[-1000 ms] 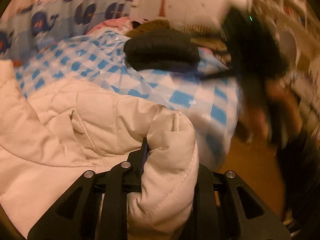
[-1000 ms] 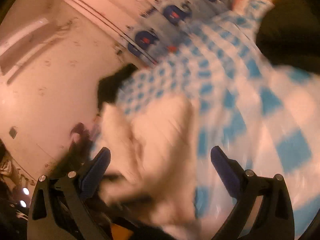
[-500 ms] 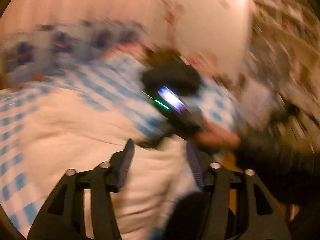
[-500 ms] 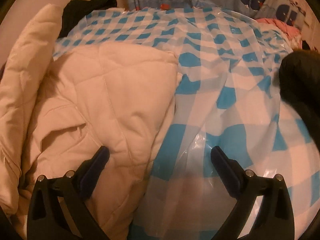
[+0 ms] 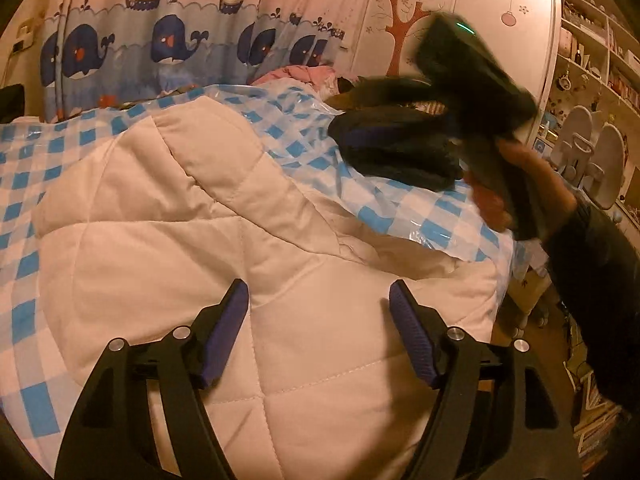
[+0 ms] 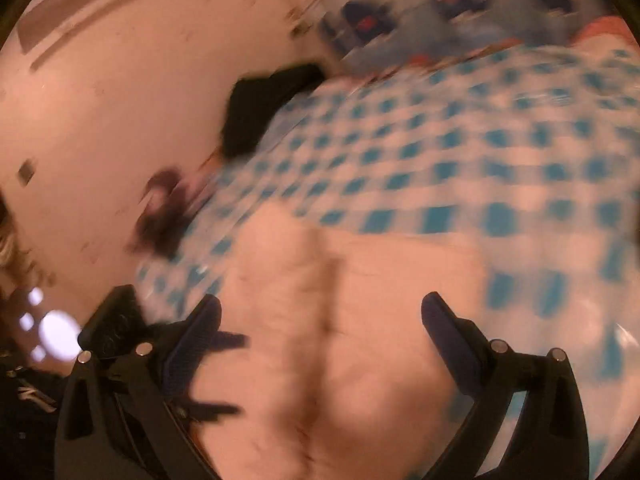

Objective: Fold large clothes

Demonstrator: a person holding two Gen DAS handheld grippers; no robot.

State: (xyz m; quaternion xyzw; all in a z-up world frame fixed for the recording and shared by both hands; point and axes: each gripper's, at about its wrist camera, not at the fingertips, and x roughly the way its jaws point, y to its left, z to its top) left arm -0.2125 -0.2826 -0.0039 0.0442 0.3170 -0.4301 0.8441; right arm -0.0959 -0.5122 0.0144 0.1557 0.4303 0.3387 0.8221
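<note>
Hovering over the near edge of the bed, the left gripper [image 5: 318, 332] has nothing between its blue pads, and the jaws are opening wider as we watch. That makes sense for a fold just laid down: the cream quilted coat [image 5: 224, 248] sits flat beneath it, and the pads stand clear of the cloth, not pinching any of it.

Over on the right side of the left wrist view, the right gripper [image 5: 472, 92] is up in the air, blurred, carried by a hand [image 5: 516, 168] in a dark sleeve. From its own camera the right gripper [image 6: 320, 320] shows jaws spread wide with only the coat's pale fabric in the background, nothing clamped. That view is smeared, so finer detail is lost.

Now the coat itself: it lies on the blue-and-white checked sheet [image 5: 420, 208] that covers the bed, filling the near half. One panel is turned over the body, with its folded edge running from far left to near right and a soft ridge where the layers overlap. The padding looks puffy and springy, so I would guess folds will want to lift unless pressed. Stitch lines cross it in big squares.

Farther back on the right a dark garment [image 5: 396, 148] rests in a heap, apart from the coat, likely awaiting its turn. A whale-print curtain [image 5: 168, 40] hangs behind the bed.
</note>
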